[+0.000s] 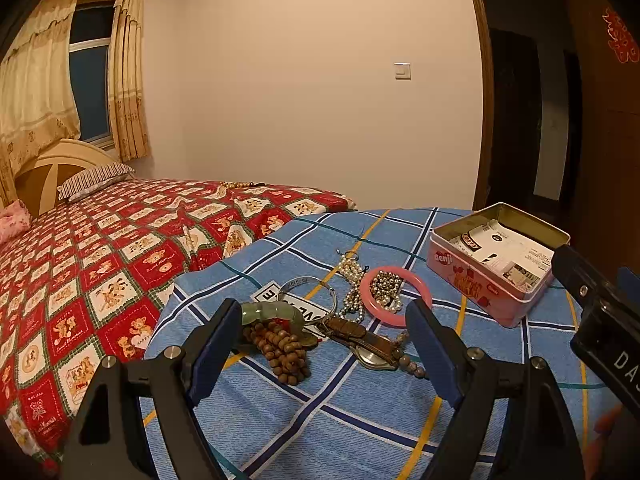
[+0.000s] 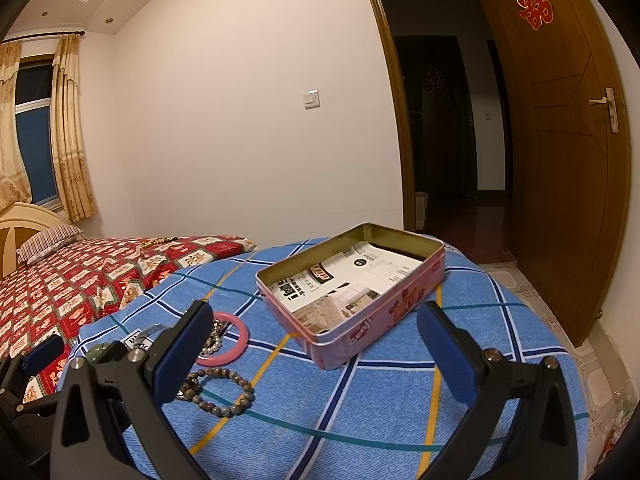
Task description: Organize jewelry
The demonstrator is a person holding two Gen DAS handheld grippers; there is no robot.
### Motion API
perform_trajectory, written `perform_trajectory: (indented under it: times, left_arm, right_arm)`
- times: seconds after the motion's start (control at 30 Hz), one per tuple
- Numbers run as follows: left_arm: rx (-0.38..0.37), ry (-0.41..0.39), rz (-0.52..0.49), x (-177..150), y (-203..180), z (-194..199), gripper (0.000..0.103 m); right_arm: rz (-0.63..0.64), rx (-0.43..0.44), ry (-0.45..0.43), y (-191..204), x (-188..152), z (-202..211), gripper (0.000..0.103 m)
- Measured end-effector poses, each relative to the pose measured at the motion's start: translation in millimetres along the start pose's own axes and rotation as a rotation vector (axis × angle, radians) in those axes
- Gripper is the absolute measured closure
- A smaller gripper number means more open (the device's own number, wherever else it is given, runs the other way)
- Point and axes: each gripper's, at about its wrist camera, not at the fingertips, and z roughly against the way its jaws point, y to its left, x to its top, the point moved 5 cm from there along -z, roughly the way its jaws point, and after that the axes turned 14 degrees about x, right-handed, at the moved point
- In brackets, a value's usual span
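A: Where's the jewelry?

B: Heaped on the blue checked cloth (image 1: 360, 420); a pink bangle (image 1: 394, 295) lies flat with a clump of metal beads (image 1: 385, 286) inside its ring; a pearl strand (image 1: 352, 276) just to its left; a silver bangle (image 1: 308, 292) beside that.

A: And nearer the camera?

B: A green jade bangle (image 1: 268, 314) with brown wooden beads (image 1: 280, 350) piled against it; a watch (image 1: 360, 340) with a brown strap lies between the fingers in the left view.

A: The tin?

B: The pink tin (image 2: 352, 292) sits open on the cloth, right of the pile, apart from it; only printed paper (image 2: 344, 280) inside.

A: The claws?

B: Left gripper (image 1: 324, 344) spread wide, holding nothing, hovering just short of the pile; right gripper (image 2: 316, 344) spread wide too, empty, facing the tin; a grey bead bracelet (image 2: 224, 392) lies by its left finger.

A: Anything behind?

B: A bed (image 1: 100, 260) with a red patterned cover, touching the cloth's edge.
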Motion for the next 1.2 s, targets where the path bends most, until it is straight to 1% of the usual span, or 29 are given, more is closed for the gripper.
perform_trajectory:
  times: [1.2]
  left_arm:
    - [0.0,0.004,0.007,-0.9,2.5,-1.0,0.019]
  right_arm:
    - [-0.001,-0.002,0.001,-1.2,0.3,-1.2,0.0]
